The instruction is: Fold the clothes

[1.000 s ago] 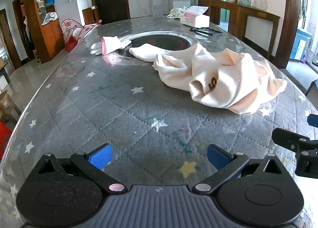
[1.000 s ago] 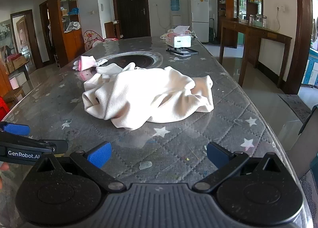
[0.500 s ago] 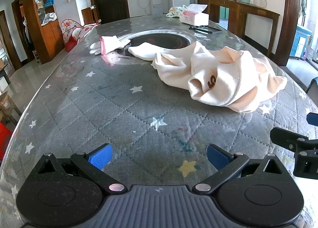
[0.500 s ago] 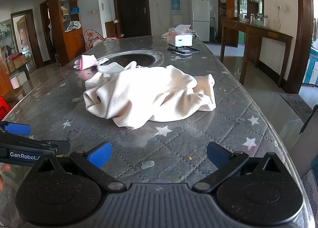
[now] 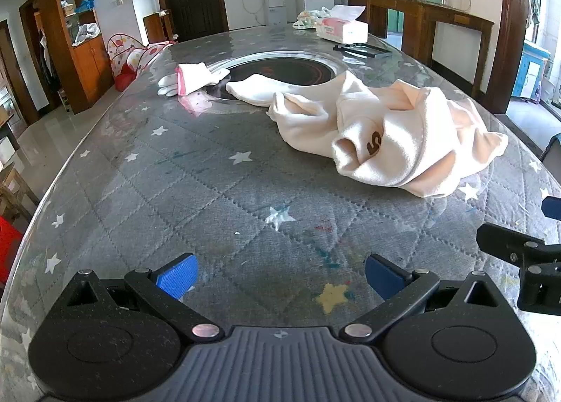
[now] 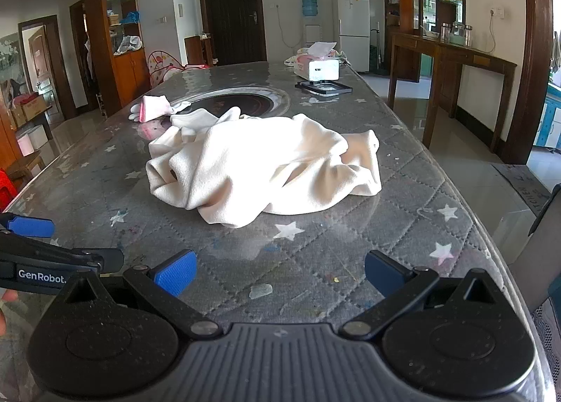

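Your left gripper [image 5: 278, 275] released, empty, low over worktop [image 5: 196, 198]. Your right gripper [image 6: 278, 274] likewise. Crumpled cream sweatshirt [image 6: 259, 170] lies mid-frame on worktop, untouched, well apart from both.

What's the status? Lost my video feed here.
Left gripper open, right gripper open, both empty. Cream garment crumpled on table, untouched. Nothing in the way.

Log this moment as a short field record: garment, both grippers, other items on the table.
garment: cream sweatshirt, crumpled in a heap, unfolded
surface: grey star-quilted table
left gripper: open, empty, short of the garment
right gripper: open, empty, short of the garment
other items: white-and-pink gloves, tissue box
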A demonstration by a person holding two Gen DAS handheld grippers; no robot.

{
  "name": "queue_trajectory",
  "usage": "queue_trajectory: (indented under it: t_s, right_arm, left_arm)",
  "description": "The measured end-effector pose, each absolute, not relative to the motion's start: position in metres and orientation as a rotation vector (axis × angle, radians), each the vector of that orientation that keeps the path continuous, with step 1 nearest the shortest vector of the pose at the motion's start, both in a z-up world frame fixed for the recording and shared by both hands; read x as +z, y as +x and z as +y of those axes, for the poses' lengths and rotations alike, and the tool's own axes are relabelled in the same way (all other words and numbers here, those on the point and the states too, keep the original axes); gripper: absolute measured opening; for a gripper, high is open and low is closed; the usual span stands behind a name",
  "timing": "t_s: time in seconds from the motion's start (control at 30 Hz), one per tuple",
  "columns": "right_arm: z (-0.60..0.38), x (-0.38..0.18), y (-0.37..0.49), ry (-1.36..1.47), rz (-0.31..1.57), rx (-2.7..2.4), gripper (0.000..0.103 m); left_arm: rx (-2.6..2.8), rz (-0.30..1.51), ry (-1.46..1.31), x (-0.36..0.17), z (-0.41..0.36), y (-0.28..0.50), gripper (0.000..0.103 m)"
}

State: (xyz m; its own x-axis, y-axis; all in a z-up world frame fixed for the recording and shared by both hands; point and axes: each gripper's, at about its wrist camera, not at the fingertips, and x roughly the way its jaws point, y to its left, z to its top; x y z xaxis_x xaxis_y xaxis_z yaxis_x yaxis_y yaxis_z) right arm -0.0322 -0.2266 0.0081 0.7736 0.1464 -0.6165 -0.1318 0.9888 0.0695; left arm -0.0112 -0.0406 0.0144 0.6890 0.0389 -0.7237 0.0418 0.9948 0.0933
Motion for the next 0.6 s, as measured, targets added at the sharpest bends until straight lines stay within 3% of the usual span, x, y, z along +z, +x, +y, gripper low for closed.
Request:
queue_trajectory:
  t_s: [0.6]
  right_arm:
    - [-0.2265,0.0074,-0.0243,0.020,0.693,0.155,0.103]
  left_arm:
    - [-0.013,0.819,0.126,0.0141,-0.0433,-0.0034,0.103]
